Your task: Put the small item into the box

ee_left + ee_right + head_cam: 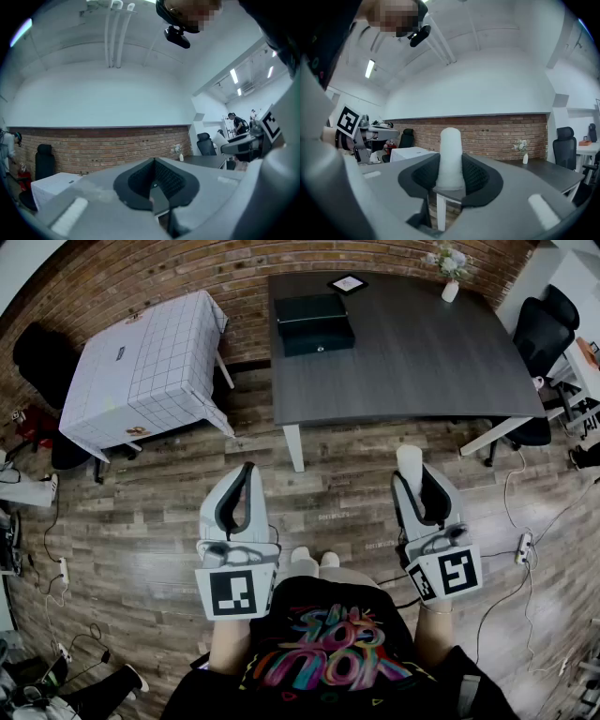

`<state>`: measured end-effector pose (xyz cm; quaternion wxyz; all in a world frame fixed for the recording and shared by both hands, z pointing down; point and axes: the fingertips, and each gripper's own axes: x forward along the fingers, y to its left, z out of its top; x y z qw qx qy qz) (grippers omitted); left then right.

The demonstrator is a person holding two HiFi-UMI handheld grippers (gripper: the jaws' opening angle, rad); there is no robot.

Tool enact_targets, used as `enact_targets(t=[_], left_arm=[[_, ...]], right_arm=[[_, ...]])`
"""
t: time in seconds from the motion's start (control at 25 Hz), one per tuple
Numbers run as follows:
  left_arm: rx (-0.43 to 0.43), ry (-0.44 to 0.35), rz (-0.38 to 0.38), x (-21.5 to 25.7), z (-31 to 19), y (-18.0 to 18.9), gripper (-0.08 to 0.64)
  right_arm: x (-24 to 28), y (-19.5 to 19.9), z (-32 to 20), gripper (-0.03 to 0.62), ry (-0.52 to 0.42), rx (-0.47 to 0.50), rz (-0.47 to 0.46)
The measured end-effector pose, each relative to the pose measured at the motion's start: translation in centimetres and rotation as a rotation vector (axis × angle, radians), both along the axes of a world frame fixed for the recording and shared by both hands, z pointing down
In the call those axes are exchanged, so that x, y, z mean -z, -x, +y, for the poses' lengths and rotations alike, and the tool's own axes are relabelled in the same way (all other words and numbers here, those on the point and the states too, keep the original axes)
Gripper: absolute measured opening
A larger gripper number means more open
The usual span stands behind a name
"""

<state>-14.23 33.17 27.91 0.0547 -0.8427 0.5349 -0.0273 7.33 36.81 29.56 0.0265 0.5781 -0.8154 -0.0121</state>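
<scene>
Small item and box are well apart, so most of the risk lies in the trip between them.

The wooden floor has to be crossed first. Cables trail over it at the right of the head view and could catch a foot.

The dark desk fills the upper middle of that view. Its near edge could knock a low-held gripper on the way in.

The box sits at the desk's far left corner, against the brick wall. Its lid looks closed, though I cannot be sure. If so, it must be lifted before anything goes in, and pushing on it could slide the box.

The left gripper, at lower left, has its fingers pressed together on nothing. That job would likely fall to it.

The right gripper, at lower right, has its fingers pinching the small item, a pale rounded cylinder. Only its lower part is held, and much of it stands out beyond the fingertips. A bump, or a loosened squeeze, could make it pivot or slip out to the floor.
</scene>
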Motion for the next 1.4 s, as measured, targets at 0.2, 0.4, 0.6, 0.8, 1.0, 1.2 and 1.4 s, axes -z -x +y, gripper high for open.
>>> enact_targets(t=[0.2,0.4,0.6,0.8,1.0,1.2,1.4], left_arm=[[0.003,0.007,-0.01,-0.1,0.1,-0.5,0.002],[0.02,-0.002,-0.007,0.2,0.4,-0.7,0.002],[0.04,-0.005,-0.009,0.0,1.2,-1.2,0.002],[0.054,0.001,-0.013,-0.3,1.3,-1.3,0.002],[0.063,0.005,-0.012,-0.8,-0.3,-1.2,0.003],[0.056,0.011,-0.002,-1.3,-4.3,-2.0,0.002],[0.037,0.025,-0.01,-1.8,-10.6,-1.7,0.003]], right_arm=[[0.0,-1.0,0.3,0.137,0.002,-0.012,-0.01],[0.3,-2.4,0.3,0.138,-0.008,-0.035,-0.022],[-0.1,-3.2,0.7,0.138,-0.012,-0.023,-0.035],[-0.4,-3.4,0.7,0.14,-0.014,-0.01,-0.038],[-1.4,-3.7,-0.7,0.141,-0.001,-0.013,-0.054],[-1.9,-4.5,-4.1,0.141,0.016,-0.021,-0.046],[-2.3,-3.7,-10.0,0.141,0.025,-0.032,-0.051]])
